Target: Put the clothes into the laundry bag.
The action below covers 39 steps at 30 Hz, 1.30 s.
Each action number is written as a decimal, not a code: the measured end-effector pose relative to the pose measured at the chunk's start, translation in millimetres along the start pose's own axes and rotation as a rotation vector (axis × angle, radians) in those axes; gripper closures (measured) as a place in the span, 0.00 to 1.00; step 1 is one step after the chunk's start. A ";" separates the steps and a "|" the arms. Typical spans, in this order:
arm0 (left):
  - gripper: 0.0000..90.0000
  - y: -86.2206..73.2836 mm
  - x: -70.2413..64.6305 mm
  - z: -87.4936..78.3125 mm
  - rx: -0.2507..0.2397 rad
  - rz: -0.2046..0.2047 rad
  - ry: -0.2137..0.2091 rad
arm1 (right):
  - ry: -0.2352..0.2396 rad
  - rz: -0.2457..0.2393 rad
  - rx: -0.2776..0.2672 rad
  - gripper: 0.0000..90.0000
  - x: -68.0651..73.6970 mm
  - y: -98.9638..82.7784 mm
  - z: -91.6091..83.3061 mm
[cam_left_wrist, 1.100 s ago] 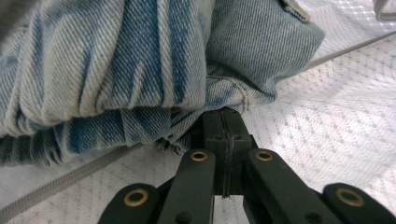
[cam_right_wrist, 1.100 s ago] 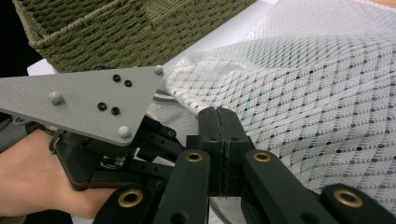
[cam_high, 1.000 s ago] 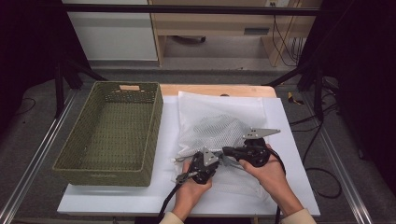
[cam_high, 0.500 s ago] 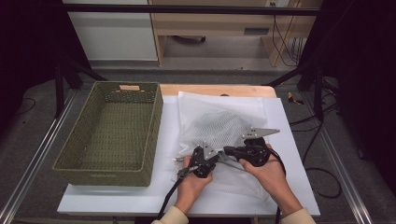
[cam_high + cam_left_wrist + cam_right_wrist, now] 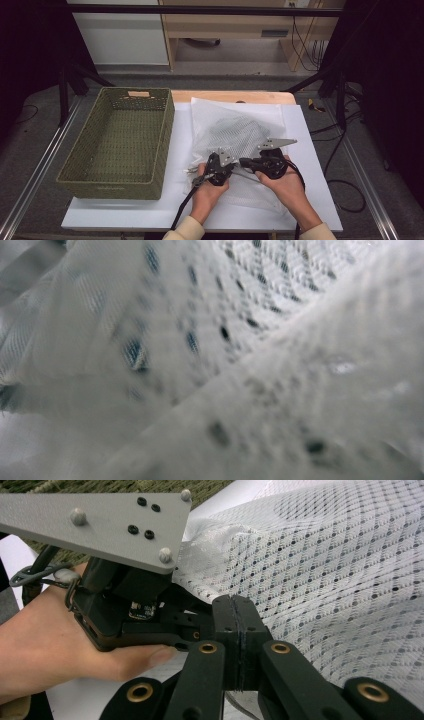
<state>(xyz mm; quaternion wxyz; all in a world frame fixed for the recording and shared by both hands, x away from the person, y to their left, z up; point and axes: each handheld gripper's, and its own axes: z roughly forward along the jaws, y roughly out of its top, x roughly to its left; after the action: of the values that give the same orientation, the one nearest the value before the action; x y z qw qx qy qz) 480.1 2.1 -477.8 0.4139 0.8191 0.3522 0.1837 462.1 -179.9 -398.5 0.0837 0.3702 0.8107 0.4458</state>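
A white mesh bag (image 5: pixel 235 132) lies spread on the white table top, right of the basket. Both grippers meet at its near middle. My left gripper (image 5: pixel 227 167) is pushed in among the mesh; the cloth (image 5: pixel 210 340) drapes over its camera and hides its jaws. In the right gripper view the left gripper (image 5: pixel 130 610) shows with its grey plate, and the mesh (image 5: pixel 325 570) bunches up at its front. My right gripper (image 5: pixel 244 162) points left toward it, and its jaws (image 5: pixel 235 625) are pressed flat together with nothing visible between them.
A deep green woven basket (image 5: pixel 120 145) stands on the left of the table, its weave (image 5: pixel 100 486) just past the left gripper. Bare white table top (image 5: pixel 310 150) runs along the right and near edges. Metal rails flank the table.
The left hand and its gripper have crept a little forward and right, closer to the right gripper. The mesh over them has shifted slightly. The right gripper has stayed put.
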 end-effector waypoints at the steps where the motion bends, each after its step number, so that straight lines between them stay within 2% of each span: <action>1: 1.00 0.2 0.3 0.4 -0.001 -0.001 0.001 | 0.000 0.003 0.002 1.00 -0.2 -0.6 0.4; 14: 1.00 2.0 2.9 4.8 -0.008 -0.005 0.018 | -0.001 -0.003 0.008 1.00 0.5 -3.3 5.4; 25: 1.00 4.0 6.1 8.3 -0.022 -0.045 0.024 | 0.007 -0.011 0.013 1.00 3.4 -4.9 7.0; 39: 1.00 7.6 9.2 13.4 -0.024 -0.047 0.050 | 0.016 -0.007 0.013 1.00 2.9 -7.9 9.3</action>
<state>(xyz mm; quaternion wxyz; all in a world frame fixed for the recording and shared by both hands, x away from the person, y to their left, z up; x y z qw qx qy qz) 497.6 -1.6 -479.4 0.4189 0.8006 0.3796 0.1986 460.1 -174.4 -409.6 0.0764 0.3645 0.8155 0.4429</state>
